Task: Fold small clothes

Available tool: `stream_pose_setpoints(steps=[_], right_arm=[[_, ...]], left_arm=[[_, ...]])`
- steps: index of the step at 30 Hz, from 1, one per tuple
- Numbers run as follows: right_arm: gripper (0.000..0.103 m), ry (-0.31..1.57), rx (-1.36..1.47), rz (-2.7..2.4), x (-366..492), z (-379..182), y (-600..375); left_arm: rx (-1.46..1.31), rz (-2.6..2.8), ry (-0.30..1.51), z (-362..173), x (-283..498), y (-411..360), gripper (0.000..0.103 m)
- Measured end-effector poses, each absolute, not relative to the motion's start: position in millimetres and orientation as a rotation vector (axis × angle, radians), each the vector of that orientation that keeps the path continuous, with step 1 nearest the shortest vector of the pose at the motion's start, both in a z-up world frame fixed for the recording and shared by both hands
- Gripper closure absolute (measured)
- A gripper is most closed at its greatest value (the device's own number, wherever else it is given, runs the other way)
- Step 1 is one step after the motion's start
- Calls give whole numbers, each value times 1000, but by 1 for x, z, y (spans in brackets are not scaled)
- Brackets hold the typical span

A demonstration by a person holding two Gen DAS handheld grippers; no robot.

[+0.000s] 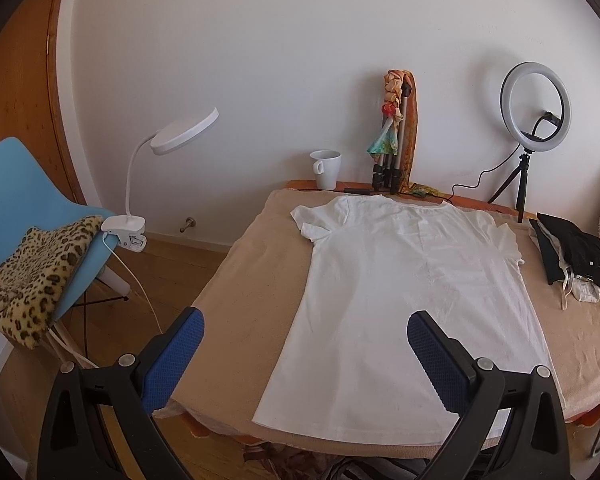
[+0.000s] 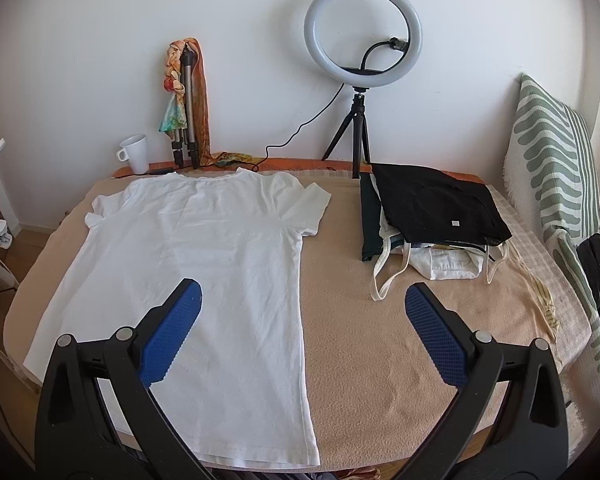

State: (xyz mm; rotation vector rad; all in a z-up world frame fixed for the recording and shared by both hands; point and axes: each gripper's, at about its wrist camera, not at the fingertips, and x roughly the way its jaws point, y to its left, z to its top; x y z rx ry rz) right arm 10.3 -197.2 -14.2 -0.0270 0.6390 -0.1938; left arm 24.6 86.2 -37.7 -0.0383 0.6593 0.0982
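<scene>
White T-shirt (image 2: 204,264) lying flat and unfolded on a beige-covered bench (image 2: 420,344), collar at the far edge, hem at the near edge. A pile of dark and white clothes (image 2: 432,216) sits well to its right. The left hand-held gripper (image 1: 306,334) and right hand-held gripper (image 2: 304,306) hover over the near edge, fingers spread apart, holding nothing.

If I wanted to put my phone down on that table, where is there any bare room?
The widest bare patch of the beige blanket-covered table lies between the flat white T-shirt and the black-topped pile of clothes, running to the near edge. A narrower strip borders the shirt's other side. The back edge is crowded: white mug, folded tripod, ring light.
</scene>
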Motion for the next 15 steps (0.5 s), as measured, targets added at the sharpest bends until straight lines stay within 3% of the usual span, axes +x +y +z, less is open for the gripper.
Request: stream_pose_setpoints(steps=[7,9,15], right_arm=[[0,560,-62,-154,30,-5,-176],[0,539,-59,-122,41,0,-169],[0,582,-38,21,91,7,-148]], left_arm=[[-79,120,685,-62,28,121,11],[-117,103,710,-72,30,131,22],[-220,74,796,-106,37,157,41]])
